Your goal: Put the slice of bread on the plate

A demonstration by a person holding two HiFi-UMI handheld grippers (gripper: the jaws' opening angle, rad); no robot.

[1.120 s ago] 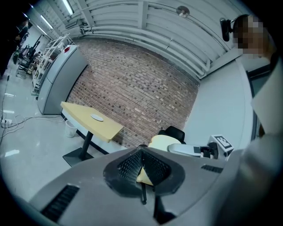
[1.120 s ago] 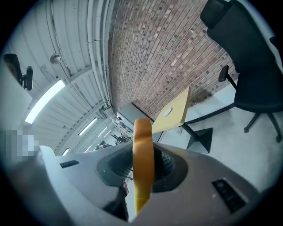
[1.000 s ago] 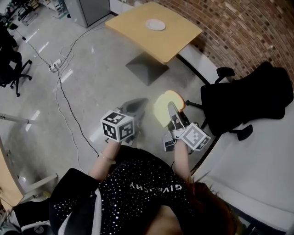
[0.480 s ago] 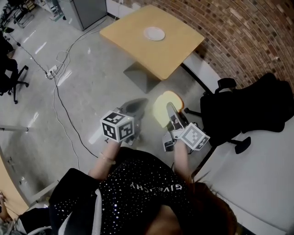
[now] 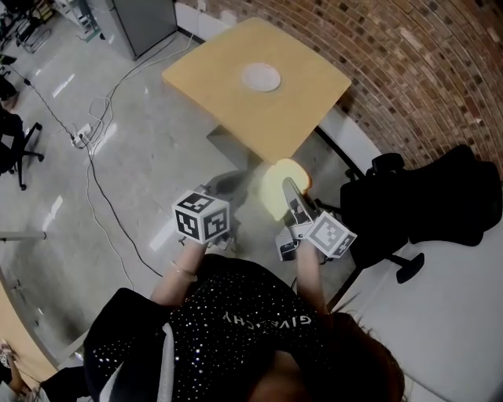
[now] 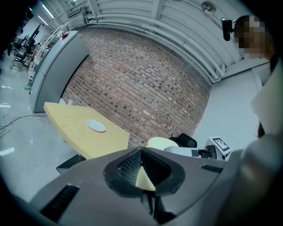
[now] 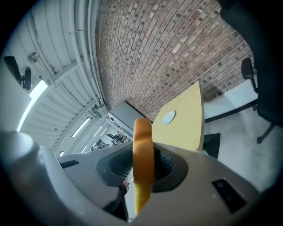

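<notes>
The slice of bread (image 5: 279,187) stands on edge, pale with a brown crust, and my right gripper (image 5: 292,195) is shut on it; in the right gripper view the bread (image 7: 142,150) rises between the jaws. The white plate (image 5: 260,77) lies on the yellow table (image 5: 302,102) ahead, well apart from both grippers; it also shows as the plate (image 7: 168,117) and the plate (image 6: 96,126). My left gripper (image 5: 226,184) is level with the right one, its jaws shut with nothing held (image 6: 142,170). Both are over the floor, short of the table.
A black office chair (image 5: 424,188) stands to the right, close to my right gripper. A brick wall (image 5: 409,55) runs behind the table. Cables (image 5: 98,169) trail over the grey floor at left, with a grey cabinet (image 5: 137,17) beyond. A white surface (image 5: 448,314) lies at lower right.
Both grippers and the person have moved toward the yellow table; table and plate now sit nearer in the head view. The bread stays clamped in the right gripper.
</notes>
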